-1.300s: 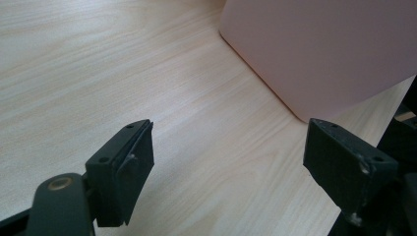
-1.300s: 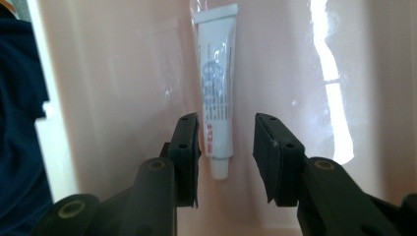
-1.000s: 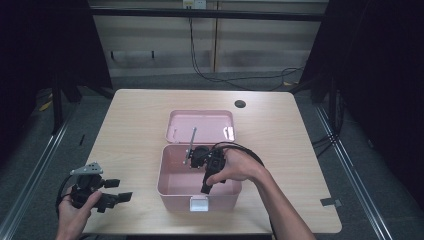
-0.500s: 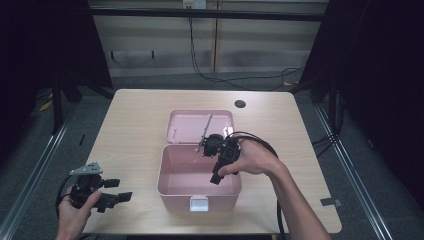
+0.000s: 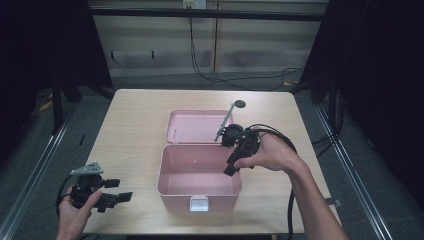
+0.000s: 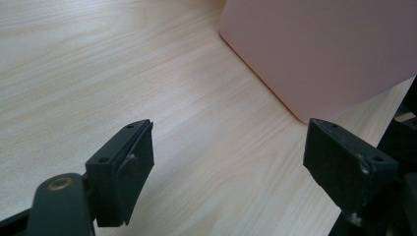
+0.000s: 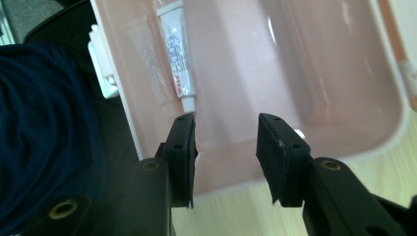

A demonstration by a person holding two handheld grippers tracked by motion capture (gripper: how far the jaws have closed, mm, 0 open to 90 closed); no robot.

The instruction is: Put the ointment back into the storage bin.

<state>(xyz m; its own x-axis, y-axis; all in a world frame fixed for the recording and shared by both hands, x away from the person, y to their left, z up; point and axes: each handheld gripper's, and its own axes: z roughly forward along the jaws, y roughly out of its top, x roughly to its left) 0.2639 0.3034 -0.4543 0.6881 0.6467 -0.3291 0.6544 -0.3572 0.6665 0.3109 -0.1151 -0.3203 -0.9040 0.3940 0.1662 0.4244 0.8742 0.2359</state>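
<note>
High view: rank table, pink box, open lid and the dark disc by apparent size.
1. table
2. pink box
3. open lid, looks a little smaller than the box, but it lies farther from the camera, so treat these two as unsure
4. dark disc, clearly smallest

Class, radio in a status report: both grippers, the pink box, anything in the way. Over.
Right gripper open, jaws just widening, nothing between them, above pink box. White tube lies inside against the wall. Left gripper open, beside box. Nothing in the way.
</note>
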